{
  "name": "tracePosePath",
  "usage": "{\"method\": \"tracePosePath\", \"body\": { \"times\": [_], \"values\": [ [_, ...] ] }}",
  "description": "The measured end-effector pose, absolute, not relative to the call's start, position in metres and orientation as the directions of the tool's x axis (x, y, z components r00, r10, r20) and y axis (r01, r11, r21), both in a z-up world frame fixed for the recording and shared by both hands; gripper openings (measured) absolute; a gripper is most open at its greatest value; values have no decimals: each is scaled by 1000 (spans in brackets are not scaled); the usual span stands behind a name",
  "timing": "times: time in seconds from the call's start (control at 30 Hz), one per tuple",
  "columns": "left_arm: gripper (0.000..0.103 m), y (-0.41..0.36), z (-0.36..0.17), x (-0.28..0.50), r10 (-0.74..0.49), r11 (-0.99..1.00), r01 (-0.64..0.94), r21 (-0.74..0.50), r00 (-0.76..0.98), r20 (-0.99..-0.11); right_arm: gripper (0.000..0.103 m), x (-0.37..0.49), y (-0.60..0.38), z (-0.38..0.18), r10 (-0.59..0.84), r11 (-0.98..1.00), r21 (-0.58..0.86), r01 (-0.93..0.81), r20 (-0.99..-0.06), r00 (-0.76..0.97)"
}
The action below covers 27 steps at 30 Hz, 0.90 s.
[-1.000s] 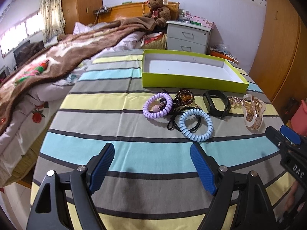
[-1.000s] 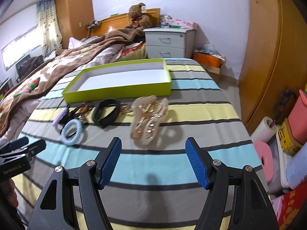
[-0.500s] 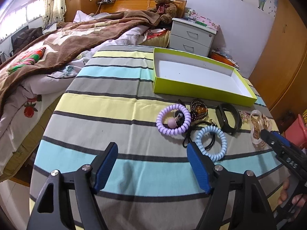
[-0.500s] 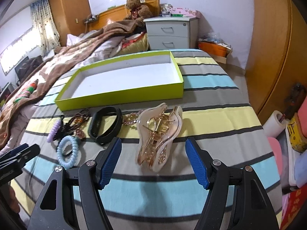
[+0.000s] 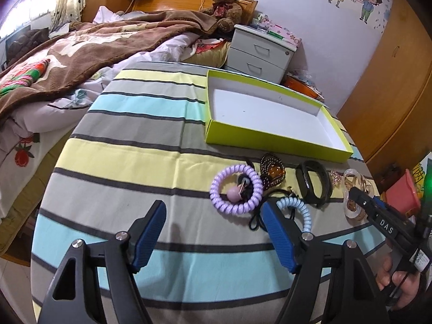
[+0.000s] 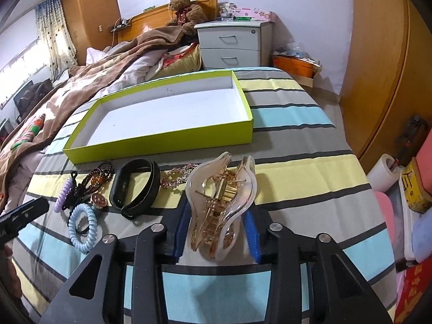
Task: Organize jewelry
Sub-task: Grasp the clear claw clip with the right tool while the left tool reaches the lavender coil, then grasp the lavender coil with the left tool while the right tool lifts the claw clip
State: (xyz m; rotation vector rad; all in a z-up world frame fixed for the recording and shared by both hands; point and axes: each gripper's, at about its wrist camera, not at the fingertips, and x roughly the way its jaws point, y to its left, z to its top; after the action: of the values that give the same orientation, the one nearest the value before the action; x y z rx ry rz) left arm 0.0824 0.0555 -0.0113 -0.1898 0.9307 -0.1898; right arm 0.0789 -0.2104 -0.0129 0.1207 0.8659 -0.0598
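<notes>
A clear and gold hair claw clip lies on the striped cloth, and my right gripper has its blue pads closed in on both sides of it. My left gripper is open and empty, just in front of a purple coil hair tie and a light blue coil tie. A brown bead bracelet, a black wristband and a pink rhinestone piece lie in a row before the empty lime-green box.
The striped cloth covers a table beside a bed with a brown blanket. A grey nightstand stands behind the box. A wooden wardrobe and floor clutter with a tape roll lie to the right.
My right gripper has moved forward and closed its jaws around the hair claw clip. My left gripper has moved forward, closer to the coil ties, and stays open.
</notes>
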Motion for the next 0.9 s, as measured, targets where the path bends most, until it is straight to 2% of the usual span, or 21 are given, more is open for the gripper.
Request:
{"method": "tracePosePath", "body": {
  "times": [0.3,0.47,0.73,0.9],
  "values": [
    [69,61,-20,109,-192,979,52,-196,553,-811,33,75,-219,-8,-6,992,80,101,-752,659],
    [62,54,-26,119,-159,987,81,-137,529,-834,33,76,-223,-9,-1,992,83,97,-759,651],
    [61,35,-30,128,-96,988,156,-18,510,-855,33,79,-225,-8,2,991,89,100,-755,656],
    [61,31,-30,133,-93,987,158,-12,518,-850,33,80,-226,-9,13,991,99,95,-757,653]
  ]
}}
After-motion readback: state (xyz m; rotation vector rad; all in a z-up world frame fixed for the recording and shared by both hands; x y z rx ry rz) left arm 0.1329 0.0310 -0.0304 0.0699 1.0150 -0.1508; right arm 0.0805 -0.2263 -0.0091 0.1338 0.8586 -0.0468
